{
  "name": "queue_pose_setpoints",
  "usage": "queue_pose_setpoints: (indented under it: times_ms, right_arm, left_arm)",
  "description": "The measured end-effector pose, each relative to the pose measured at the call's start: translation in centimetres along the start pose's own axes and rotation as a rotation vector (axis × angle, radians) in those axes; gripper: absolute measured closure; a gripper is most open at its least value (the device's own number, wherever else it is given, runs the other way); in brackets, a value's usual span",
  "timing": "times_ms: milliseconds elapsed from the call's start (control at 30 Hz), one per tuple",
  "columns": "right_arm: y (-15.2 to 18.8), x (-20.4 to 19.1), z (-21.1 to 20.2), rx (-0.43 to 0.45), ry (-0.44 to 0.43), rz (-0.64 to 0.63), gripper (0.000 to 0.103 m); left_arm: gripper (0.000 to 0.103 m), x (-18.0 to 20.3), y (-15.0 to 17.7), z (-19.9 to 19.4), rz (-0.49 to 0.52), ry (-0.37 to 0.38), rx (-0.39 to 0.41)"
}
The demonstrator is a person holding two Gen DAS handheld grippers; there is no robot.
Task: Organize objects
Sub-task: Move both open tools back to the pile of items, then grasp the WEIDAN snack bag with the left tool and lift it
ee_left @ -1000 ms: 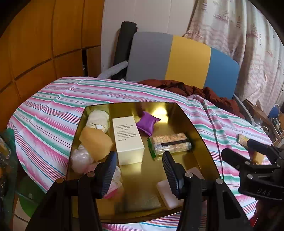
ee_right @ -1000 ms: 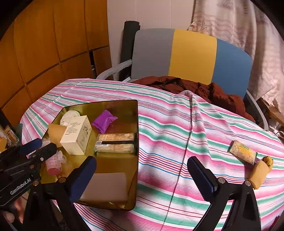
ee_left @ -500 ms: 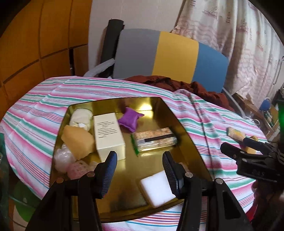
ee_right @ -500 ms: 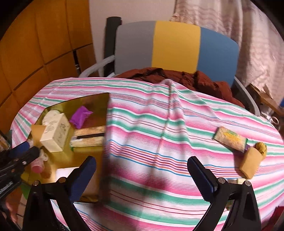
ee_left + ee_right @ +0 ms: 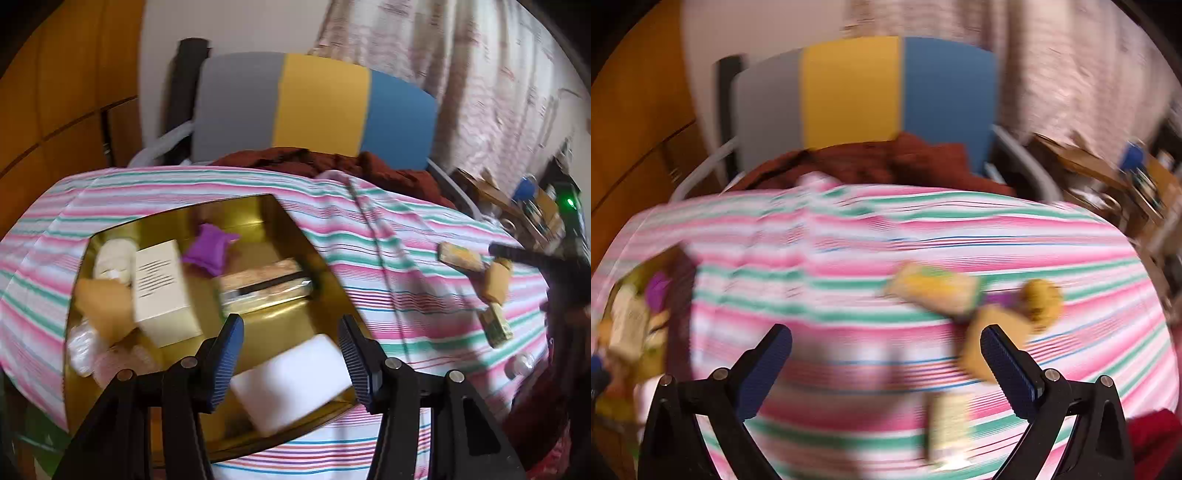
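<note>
Reaching for the loose items, you have the right gripper (image 5: 886, 365) spread wide and empty above the striped cloth (image 5: 871, 243), with the tan block (image 5: 993, 332) just beside its right finger. Centre both fingers around that block before closing, since this view is blurred. Your left gripper (image 5: 291, 354), jaws apart and empty, hangs over the gold tray (image 5: 332, 273).

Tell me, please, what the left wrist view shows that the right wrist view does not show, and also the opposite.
Only the left wrist view shows the white sponge in the gold tray, between the open left gripper. Only the right wrist view shows the open right gripper pointed at the yellow ball. Both show the striped tablecloth, tan block and purple pouch.
</note>
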State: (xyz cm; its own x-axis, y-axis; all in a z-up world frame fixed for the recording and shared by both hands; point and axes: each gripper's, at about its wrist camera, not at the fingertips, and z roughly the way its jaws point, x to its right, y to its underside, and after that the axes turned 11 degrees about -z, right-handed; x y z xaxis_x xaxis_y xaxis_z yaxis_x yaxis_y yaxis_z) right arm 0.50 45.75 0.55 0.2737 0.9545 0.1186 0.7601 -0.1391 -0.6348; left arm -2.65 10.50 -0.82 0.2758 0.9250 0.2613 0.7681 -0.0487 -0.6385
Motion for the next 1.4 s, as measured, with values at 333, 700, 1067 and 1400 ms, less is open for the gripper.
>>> queue_pose_setpoints:
  times_ms: [333, 700, 1067, 1400]
  right_arm:
    - [4.1, 15.3, 3.9, -0.078, 0.057, 0.523, 0.000]
    - [5.0, 16.1, 4.3, -0.106, -0.033, 0.590, 0.000]
    - [5.6, 16.7, 4.1, -0.090, -0.113, 0.651, 0.000]
    - [6.1, 17.6, 4.3, -0.075, -0.190, 0.722, 0.000]
  left_arm:
    - [0.048, 8.0, 0.0, 2.7, 0.191, 0.076, -0.072]
    - [0.022, 17.2, -0.5, 8.3, 0.476, 0.112, -0.128]
    - [0.022, 26.1, -1.3, 14.8, 0.827, 0.222, -0.140]
    - [0.021, 31.2, -0.7, 20.2, 1.082, 0.283, -0.185]
